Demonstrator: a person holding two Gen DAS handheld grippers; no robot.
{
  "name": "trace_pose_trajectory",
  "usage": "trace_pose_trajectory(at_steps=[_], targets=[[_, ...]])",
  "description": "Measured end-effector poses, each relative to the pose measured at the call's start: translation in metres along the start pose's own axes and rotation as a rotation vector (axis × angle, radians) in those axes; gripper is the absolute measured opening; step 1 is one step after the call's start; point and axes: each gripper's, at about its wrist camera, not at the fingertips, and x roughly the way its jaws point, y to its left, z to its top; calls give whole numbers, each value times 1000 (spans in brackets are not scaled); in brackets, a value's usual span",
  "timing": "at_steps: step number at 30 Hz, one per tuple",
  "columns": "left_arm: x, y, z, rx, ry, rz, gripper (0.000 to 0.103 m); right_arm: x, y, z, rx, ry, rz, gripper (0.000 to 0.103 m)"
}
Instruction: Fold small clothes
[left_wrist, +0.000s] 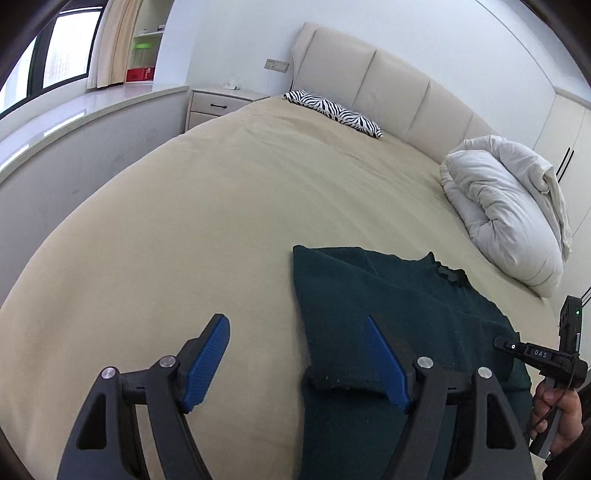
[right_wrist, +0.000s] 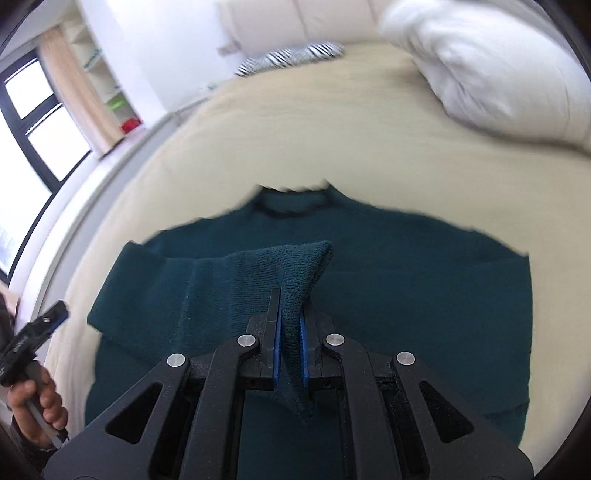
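Sleeve-folding looks to be the step in hand: the right gripper (right_wrist: 290, 350) is clamped narrow on a cuff-like end of the dark green sweater (right_wrist: 406, 295), with that knit bunched up between its blue pads and raised over the body of the garment. The left gripper (left_wrist: 299, 362) stands wide with nothing between its fingers, one finger over bare bed (left_wrist: 166, 221) sheet and the other above the sweater's left edge.

Next, I judge, the held sleeve wants carrying across the chest and laying flat before the pads let go, while the free gripper could pin the body so it does not drag.

The sweater lies spread on the beige bed, collar toward the headboard, near the person's edge and well apart from the white duvet (left_wrist: 506, 206). It is a thick, ribbed knit; motion blur in the right wrist view makes it hard to say whether the far sleeve is already folded in.
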Motion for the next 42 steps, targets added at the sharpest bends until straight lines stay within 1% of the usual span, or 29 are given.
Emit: trace_pose_trajectory(at_steps=[1,3,6,7,9,11,13,15,16,17,19,21,23,27,28,29,31,32,34,35,37,39,40,41,42], targets=[[9,-5,4,13,14,3,76,15,-18,0,49,37,1,7],[25,-11,9,45,39,22,76,34,-37,-2,98,75,20,7],[47,-17,19,72,69,57,76,38,-46,-5,104,37,52,10],[58,-19,23,82,92,68,75,37,-48,-5,112,29,63,10],[71,-20,30,98,109,74,71,31,-52,-10,122,16,85,10],[86,-21,38,101,131,91,60,30,-55,-12,119,13,93,10],[101,-18,40,83,164,91,38,25,-54,-15,108,3,96,10],[111,-18,36,100,179,95,33,20,-44,-25,77,-9,82,9],[112,-21,34,129,167,101,28,21,-42,-25,61,-10,69,7],[112,-22,32,142,163,100,25,20,-38,-27,49,-3,55,7],[107,-19,29,141,151,96,17,24,-39,-27,40,21,24,7],[103,-13,28,127,143,86,13,26,-41,-28,50,17,16,6],[102,-13,27,135,134,88,12,22,-44,-28,84,0,15,6],[104,-15,20,159,107,106,12,3,-37,-24,73,-62,6,6],[105,-16,17,172,99,114,12,4,-38,-23,74,-62,5,6],[105,-16,17,171,97,116,12,12,-41,-22,79,-45,-1,6],[101,-14,20,156,91,99,13,34,-53,-26,98,16,-5,6],[97,-12,21,144,92,97,15,38,-60,-28,112,5,24,6],[85,-10,22,113,87,103,14,33,-64,-27,158,-4,53,6],[73,-13,20,111,70,105,14,31,-64,-26,163,-3,57,10],[45,-29,11,181,5,93,14,22,-61,-27,163,9,47,13],[34,-42,-2,238,-4,91,14,10,-56,-30,166,-3,32,13],[36,-48,-13,276,23,98,14,0,-53,-33,168,-27,51,14],[44,-50,-21,309,57,121,14,-7,-53,-37,165,-44,60,14],[53,-51,-29,335,93,140,15,-10,-50,-42,159,-47,53,14]])
